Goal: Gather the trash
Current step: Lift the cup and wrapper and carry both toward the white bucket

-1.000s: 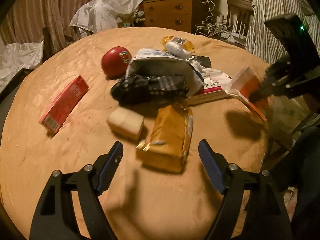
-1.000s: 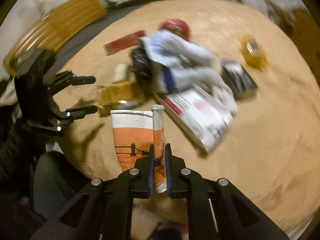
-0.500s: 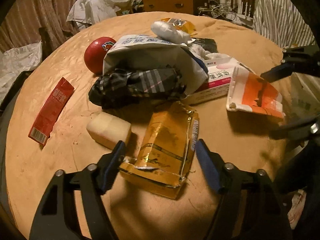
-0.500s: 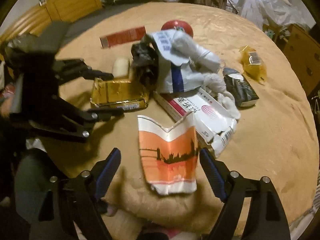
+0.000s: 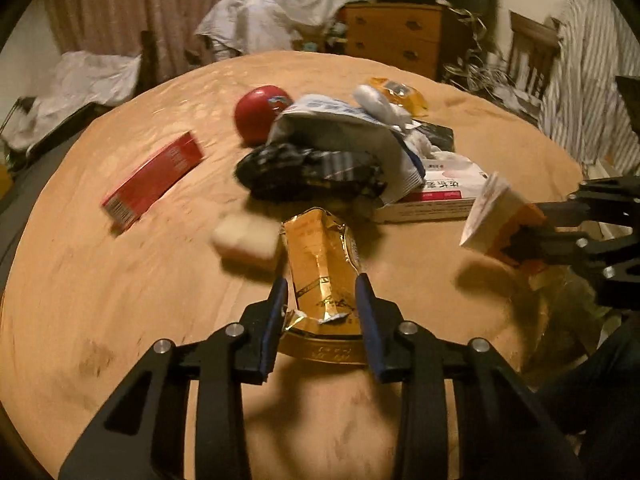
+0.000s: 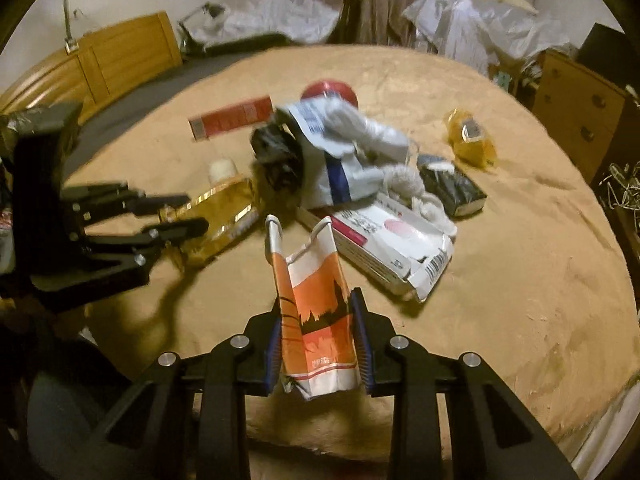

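Left hand-held gripper (image 5: 322,288) closing on gold wrapper (image 5: 320,272) — crumpled, torn-edged.

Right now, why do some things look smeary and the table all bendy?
Left wrist view: motion blur smears the flat red cardboard box and pale cream block; fisheye lens curves the tan table. Right wrist view: the left gripper blurs; dim yellowish light, dark shadows.

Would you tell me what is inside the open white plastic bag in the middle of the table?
A dark, striped crumpled bundle spills from the mouth of the white plastic bag. It looks like cloth or a wrapper; I cannot tell which. Anything deeper inside is covered by the bag.
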`<state>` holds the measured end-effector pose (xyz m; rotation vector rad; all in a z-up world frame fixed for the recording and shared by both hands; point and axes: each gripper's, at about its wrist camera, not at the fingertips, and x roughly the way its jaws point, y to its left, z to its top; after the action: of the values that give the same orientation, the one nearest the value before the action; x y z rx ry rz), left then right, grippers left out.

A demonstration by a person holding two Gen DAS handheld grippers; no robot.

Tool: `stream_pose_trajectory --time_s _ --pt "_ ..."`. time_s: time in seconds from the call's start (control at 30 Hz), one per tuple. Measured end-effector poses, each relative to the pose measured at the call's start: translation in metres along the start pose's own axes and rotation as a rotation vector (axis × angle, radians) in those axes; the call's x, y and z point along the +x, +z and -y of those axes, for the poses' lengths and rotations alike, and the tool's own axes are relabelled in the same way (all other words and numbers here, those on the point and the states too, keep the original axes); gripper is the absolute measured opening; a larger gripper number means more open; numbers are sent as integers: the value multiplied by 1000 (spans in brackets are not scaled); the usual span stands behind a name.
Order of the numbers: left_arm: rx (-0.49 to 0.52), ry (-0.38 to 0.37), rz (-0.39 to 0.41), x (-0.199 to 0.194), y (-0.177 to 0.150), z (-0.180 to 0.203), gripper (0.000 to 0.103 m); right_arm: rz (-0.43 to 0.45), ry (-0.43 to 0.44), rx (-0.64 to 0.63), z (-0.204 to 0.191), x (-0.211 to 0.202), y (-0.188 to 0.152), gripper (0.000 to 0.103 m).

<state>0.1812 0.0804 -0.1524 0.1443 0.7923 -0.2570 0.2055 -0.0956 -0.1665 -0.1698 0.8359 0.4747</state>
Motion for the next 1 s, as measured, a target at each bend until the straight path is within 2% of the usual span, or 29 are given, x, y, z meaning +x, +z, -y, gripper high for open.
stream_pose_trajectory --time_s 0.17,0.2,0.23,0.3,0.33,0.6,0.63,0.67,0.73,0.8,1.0 --pt "-144 -45 -23 0 -9 -18 36 32 16 32 -2 -10 -6 31" --pt "-156 -47 -27 0 -8 -19 41 30 19 35 -2 -11 -7 31" --pt "-162 -38 -44 2 -8 -20 63 23 24 37 -1 -11 -8 32" --pt "-153 19 -40 3 -9 -19 79 16 26 43 -1 -9 -8 33" --pt "-152 22 -41 4 -9 -19 80 13 27 45 0 -8 -8 34" --pt "-166 67 -164 38 2 -13 78 -57 12 41 5 18 -5 39" --pt "-170 71 -168 41 1 -13 69 -60 14 44 7 21 -4 39" --pt "-175 67 -166 42 1 -12 64 -61 16 47 7 23 -4 38" --pt "-179 69 -147 37 1 -10 35 -55 15 49 8 25 -3 33" --pt "-197 69 -121 30 -1 -9 34 -33 2 48 8 22 -4 32" --pt "-186 164 10 -19 -4 10 34 84 -30 58 2 -10 -3 32"
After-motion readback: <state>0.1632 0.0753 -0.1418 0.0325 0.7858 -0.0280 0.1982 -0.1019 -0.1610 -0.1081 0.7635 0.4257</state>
